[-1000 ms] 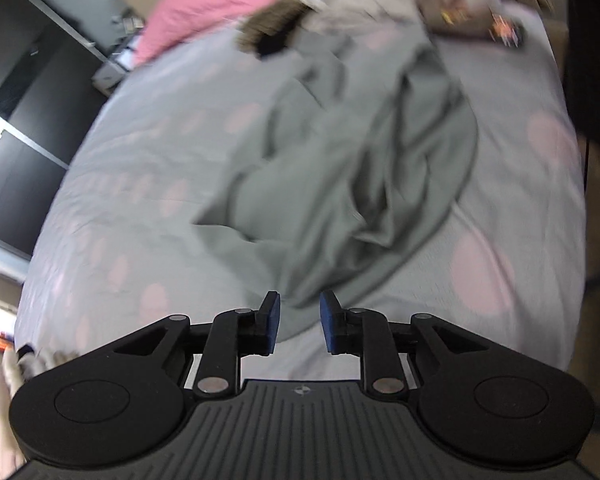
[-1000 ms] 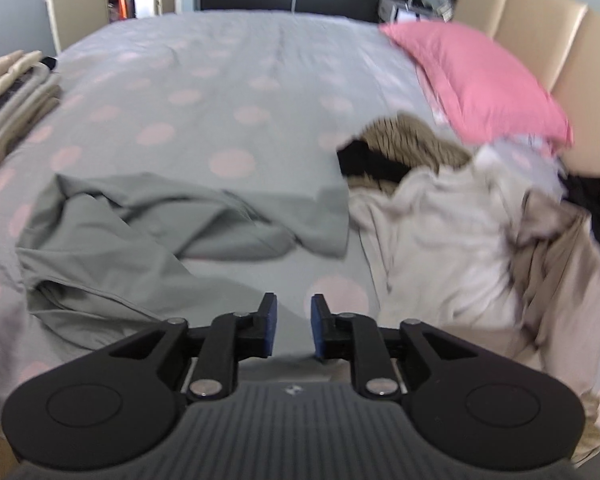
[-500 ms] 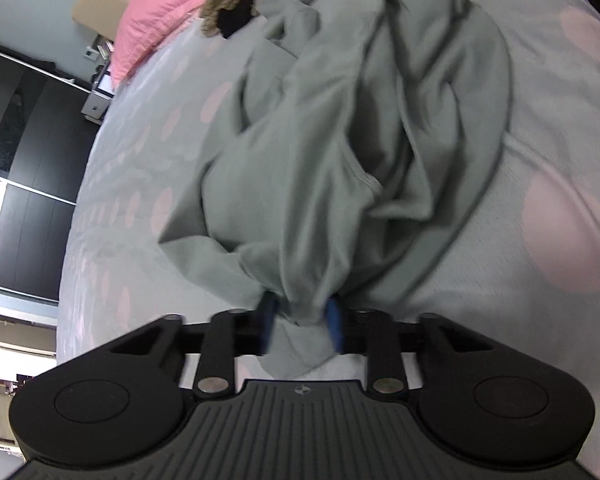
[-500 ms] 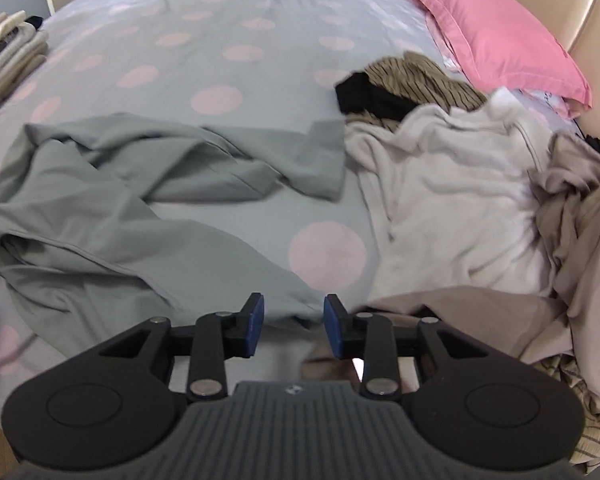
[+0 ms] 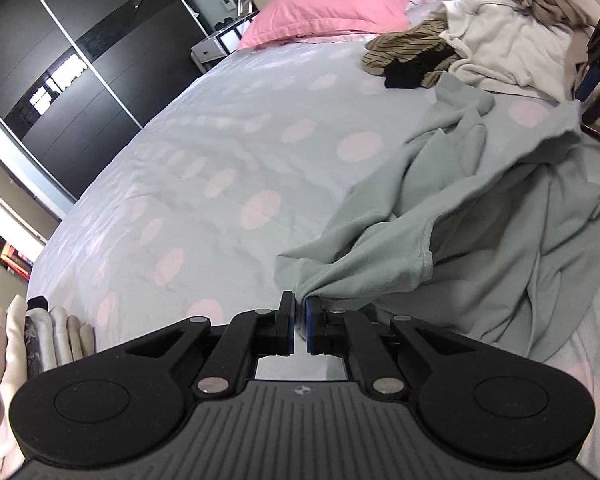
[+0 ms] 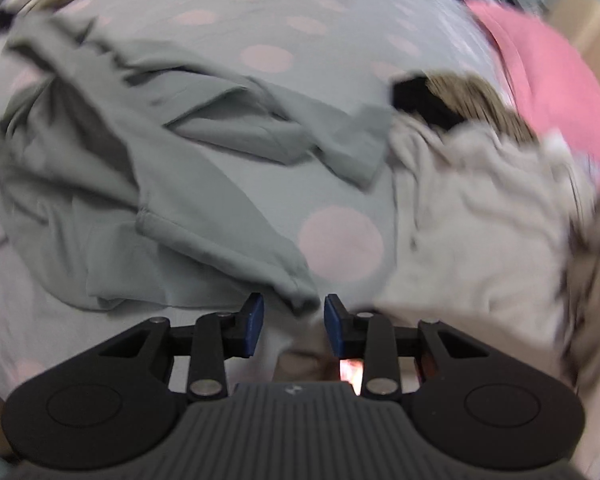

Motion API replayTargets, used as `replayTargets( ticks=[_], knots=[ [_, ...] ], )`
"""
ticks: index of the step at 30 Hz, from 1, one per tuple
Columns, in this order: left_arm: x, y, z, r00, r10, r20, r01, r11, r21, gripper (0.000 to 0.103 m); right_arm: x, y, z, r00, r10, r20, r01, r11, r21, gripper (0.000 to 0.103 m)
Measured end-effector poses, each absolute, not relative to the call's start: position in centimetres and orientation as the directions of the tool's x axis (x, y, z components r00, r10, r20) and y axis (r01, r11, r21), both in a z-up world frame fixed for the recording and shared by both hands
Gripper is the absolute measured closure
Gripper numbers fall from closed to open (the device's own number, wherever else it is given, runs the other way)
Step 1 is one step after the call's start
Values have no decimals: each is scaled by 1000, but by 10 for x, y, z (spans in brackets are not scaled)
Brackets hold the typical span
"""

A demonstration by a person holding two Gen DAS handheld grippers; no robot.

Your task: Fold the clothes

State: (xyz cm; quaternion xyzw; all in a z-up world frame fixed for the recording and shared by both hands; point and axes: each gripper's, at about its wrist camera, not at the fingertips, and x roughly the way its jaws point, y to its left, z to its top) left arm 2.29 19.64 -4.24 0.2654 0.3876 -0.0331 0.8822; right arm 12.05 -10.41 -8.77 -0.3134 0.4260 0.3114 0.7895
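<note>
Two grippers work one crumpled grey-green jersey garment (image 5: 480,216), which lies rumpled on the near right part of the grey bedspread with pink dots (image 5: 228,152), its far end close to a heap of unfolded cream, tan and striped clothes (image 5: 500,40) beside the pink pillow (image 5: 332,8). Half a second ago the left gripper (image 5: 299,322) had its blue pads spread around a bunched corner; now they are pressed together on that corner, and the cloth rises taut from it, so the pinch looks secure. The right gripper (image 6: 294,322) has widened its fingers since a second ago and come down over a hemmed edge of the same garment (image 6: 204,208); its pads stand apart with the fabric between them, not clamped. The view is motion-blurred. With one corner held and another about to be taken, the garment seems ready to be lifted and spread flat for folding. A stack of folded pale clothes (image 5: 28,344) sits at the near left edge.
</note>
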Motion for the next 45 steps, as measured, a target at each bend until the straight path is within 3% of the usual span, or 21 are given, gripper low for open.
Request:
replayTargets(
  ticks=[3, 6, 10, 18, 31, 42, 45],
  knots=[
    [26, 200, -41, 699, 150, -699, 258, 859, 443, 100, 116, -94, -87, 484, 242, -841, -785, 545, -294, 69],
    [27, 204, -38, 710, 151, -688, 238, 868, 436, 100, 115, -88, -76, 483, 278, -830, -789, 548, -276, 97],
    [28, 214, -19, 728, 152, -668, 171, 904, 392, 101, 113, -85, -43, 589, 323, -741, -716, 634, -293, 98],
    [-9, 250, 68, 811, 185, -555, -10, 953, 304, 102, 89, -81, 83, 816, 418, -399, -540, 798, -267, 98],
    [-142, 252, 266, 963, 247, -103, -224, 955, 197, 102, -28, -87, 259, 893, 442, 84, -416, 882, -220, 98],
    [-228, 237, 311, 955, 271, 116, -285, 951, 121, 103, -116, -123, 280, 867, 426, 257, -405, 905, -133, 98],
    [-228, 252, 319, 960, 264, 98, -271, 960, 66, 103, -111, -120, 280, 867, 454, 205, -439, 891, -119, 98]
  ],
)
